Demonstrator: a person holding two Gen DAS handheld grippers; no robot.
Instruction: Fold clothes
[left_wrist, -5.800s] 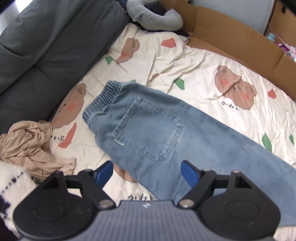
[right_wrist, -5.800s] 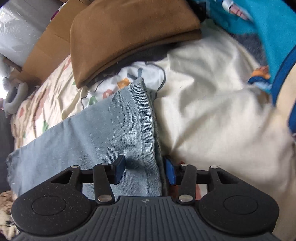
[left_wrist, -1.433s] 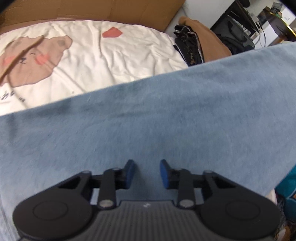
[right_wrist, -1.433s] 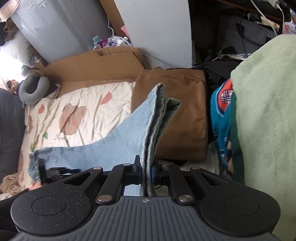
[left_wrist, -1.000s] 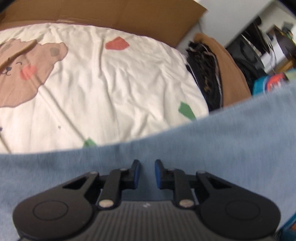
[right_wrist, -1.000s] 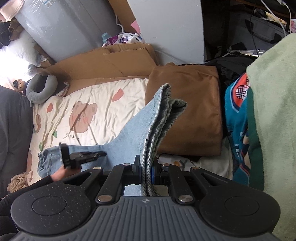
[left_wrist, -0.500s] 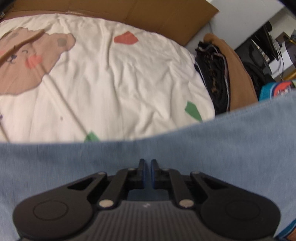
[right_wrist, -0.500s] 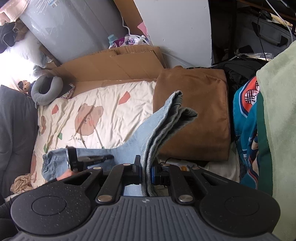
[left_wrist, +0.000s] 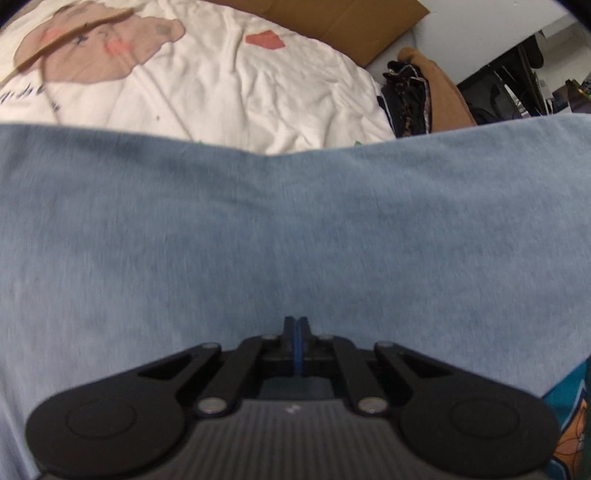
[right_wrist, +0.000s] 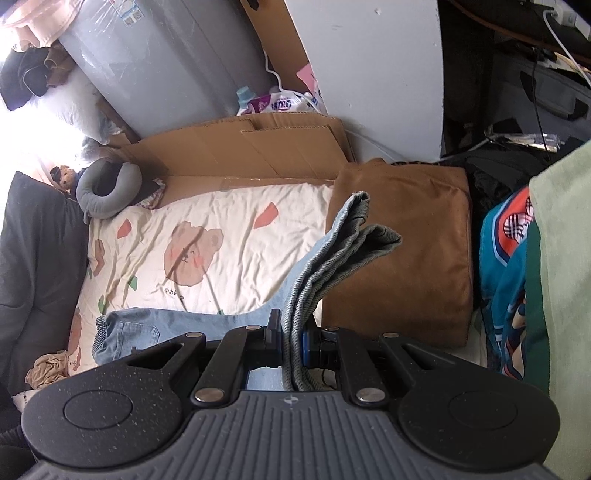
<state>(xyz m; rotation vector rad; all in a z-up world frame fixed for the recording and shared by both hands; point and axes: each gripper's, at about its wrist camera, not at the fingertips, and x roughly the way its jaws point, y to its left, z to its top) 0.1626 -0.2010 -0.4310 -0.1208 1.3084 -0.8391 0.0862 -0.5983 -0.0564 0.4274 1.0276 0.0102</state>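
Light blue jeans (left_wrist: 280, 229) fill most of the left wrist view, stretched across it. My left gripper (left_wrist: 295, 325) hovers just over the denim with its jaws closed together and nothing between them. In the right wrist view my right gripper (right_wrist: 291, 332) is shut on the bunched leg ends of the jeans (right_wrist: 332, 251) and holds them raised above the bed. The waistband end with a back pocket (right_wrist: 129, 332) lies on the bedsheet below.
The cream bedsheet with bear prints (right_wrist: 207, 251) covers the bed. A brown folded garment (right_wrist: 406, 240) lies at the bed's right end. Cardboard (right_wrist: 240, 147) lines the far edge. A grey neck pillow (right_wrist: 107, 184) and a tan cloth (right_wrist: 48, 373) sit at the left.
My left gripper has closed fully, from a wide gap to jaws together, and has moved lower over the denim. My right gripper keeps its hold on the leg ends, raised slightly.
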